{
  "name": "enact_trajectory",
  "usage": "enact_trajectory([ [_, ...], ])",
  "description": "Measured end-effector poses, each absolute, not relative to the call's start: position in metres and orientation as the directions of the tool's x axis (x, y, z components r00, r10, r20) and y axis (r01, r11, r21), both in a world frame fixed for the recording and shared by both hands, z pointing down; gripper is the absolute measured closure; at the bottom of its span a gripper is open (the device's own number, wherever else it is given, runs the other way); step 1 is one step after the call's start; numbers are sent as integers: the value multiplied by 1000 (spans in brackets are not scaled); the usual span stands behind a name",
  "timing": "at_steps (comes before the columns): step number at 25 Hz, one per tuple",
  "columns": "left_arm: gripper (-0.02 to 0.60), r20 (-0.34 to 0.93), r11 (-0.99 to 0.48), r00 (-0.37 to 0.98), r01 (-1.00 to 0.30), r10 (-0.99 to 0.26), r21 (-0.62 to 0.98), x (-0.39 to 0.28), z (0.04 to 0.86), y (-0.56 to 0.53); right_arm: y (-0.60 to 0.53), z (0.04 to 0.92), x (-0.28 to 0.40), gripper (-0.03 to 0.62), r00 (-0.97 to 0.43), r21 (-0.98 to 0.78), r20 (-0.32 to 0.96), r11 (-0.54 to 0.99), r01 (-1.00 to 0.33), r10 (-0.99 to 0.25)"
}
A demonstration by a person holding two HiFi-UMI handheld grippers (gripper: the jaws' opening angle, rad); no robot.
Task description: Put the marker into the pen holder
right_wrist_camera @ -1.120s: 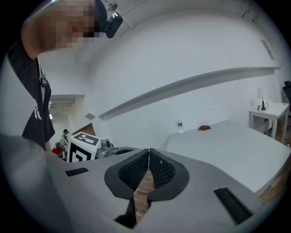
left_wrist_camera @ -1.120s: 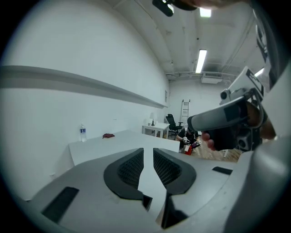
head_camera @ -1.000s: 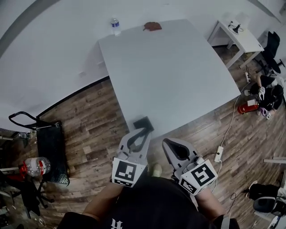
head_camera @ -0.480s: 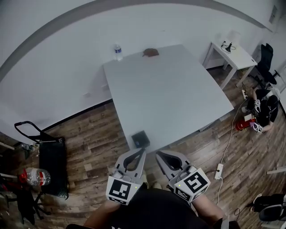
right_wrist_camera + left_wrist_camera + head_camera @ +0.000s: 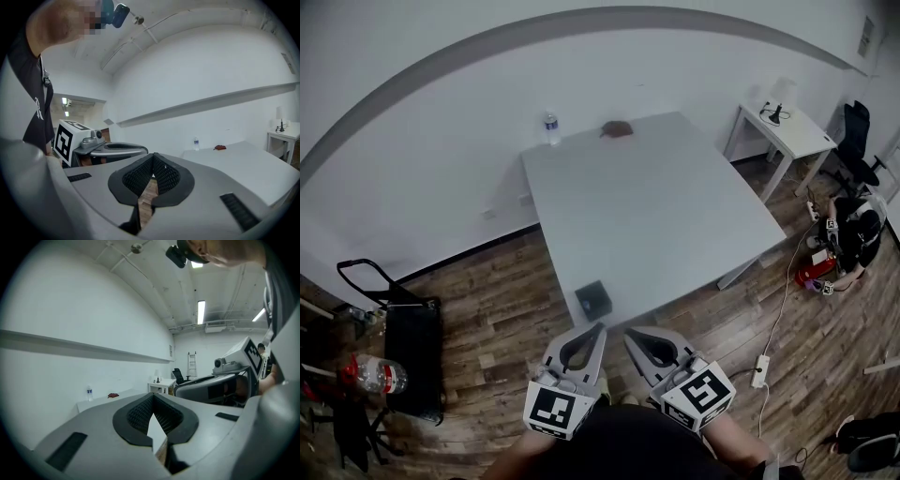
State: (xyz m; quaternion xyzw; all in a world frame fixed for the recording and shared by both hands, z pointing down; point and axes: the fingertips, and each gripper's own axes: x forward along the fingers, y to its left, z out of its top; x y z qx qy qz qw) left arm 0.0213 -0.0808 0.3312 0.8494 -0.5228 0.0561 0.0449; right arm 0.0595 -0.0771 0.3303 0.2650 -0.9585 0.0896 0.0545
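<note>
The pen holder (image 5: pixel 593 301), a small dark square cup, stands on the white table (image 5: pixel 675 216) at its near left corner, close against the near edge. The marker cannot be made out in any view.

Beyond the holder the tabletop lies bare all the way to the far edge. There a water bottle (image 5: pixel 550 128) stands upright near the left corner, and a small reddish-brown thing (image 5: pixel 617 129) lies just to its right. Both are well apart from the holder.

The left gripper (image 5: pixel 598 328) and the right gripper (image 5: pixel 630 334) hang side by side over the wood floor (image 5: pixel 487 281), just short of the table's near edge, with their tips pointing toward the holder. Each gripper view shows the ribbed pads meeting at the tips with nothing between them, so both tongs are closed and empty.

The way from the tips to the holder is clear.

To the left a black cart (image 5: pixel 403 328) stands on the floor, with a clear bottle (image 5: pixel 370 373) just beside it. To the right a power strip (image 5: pixel 760 371) and its cable lie on the floor. Farther right are a small white side table (image 5: pixel 792 141) and a dark office chair (image 5: pixel 858 122), all well apart from the holder.
</note>
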Motion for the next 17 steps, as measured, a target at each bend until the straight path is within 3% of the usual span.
enact_trajectory([
  [17, 577, 126, -434, 433, -901, -892, 24, 25, 331, -74, -69, 328, 61, 579, -858, -132, 141, 849, -511, -494],
])
